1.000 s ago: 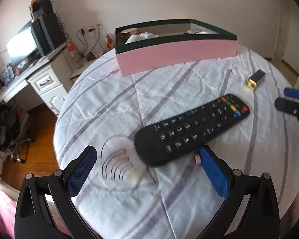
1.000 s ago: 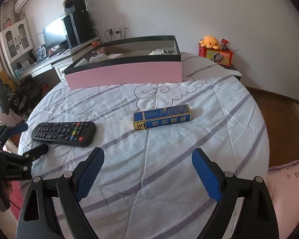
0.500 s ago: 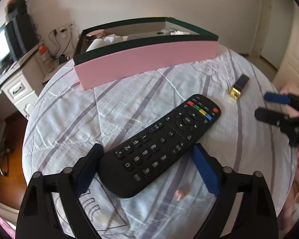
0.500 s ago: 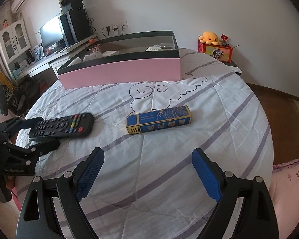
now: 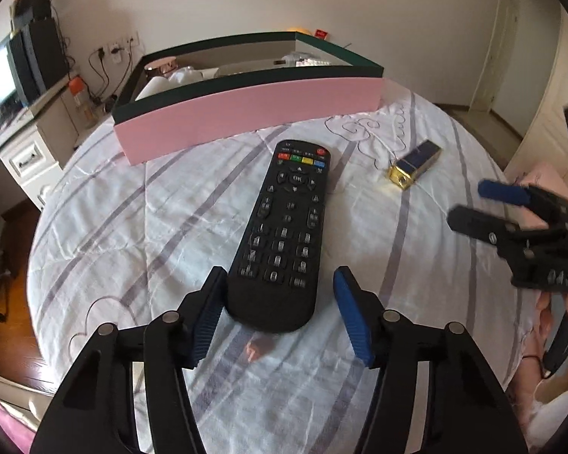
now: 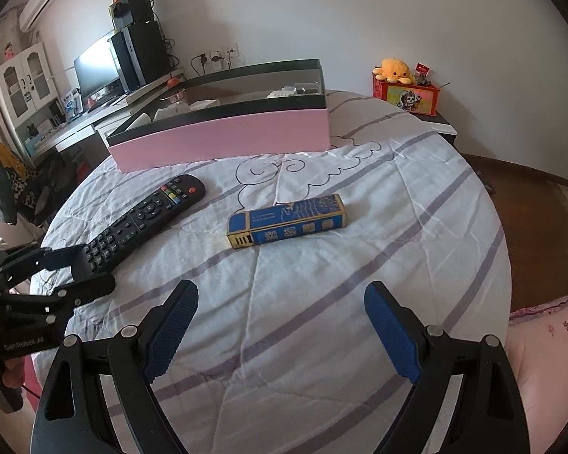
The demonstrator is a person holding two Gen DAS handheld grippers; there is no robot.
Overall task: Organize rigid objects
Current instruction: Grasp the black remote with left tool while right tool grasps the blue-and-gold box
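While the pink box (image 5: pixel 246 113) far back holds some items, the remote (image 5: pixel 280 242) and blue carton (image 6: pixel 287 221) remain out; left gripper (image 5: pixel 278 314) has just been closing around the remote's near end, right pad apart; right gripper (image 6: pixel 280 333) gapes wide, empty

Black remote (image 5: pixel 280 234) — pink box (image 5: pixel 246 113) — striped sheet (image 5: pixel 132 227)

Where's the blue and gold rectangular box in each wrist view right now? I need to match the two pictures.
Left wrist: the blue and gold rectangular box lies upper right on the bed, right of the black remote control.
Right wrist: the box lies at centre, right of the remote.
Shared landmark: the pink-sided open storage box beyond both.
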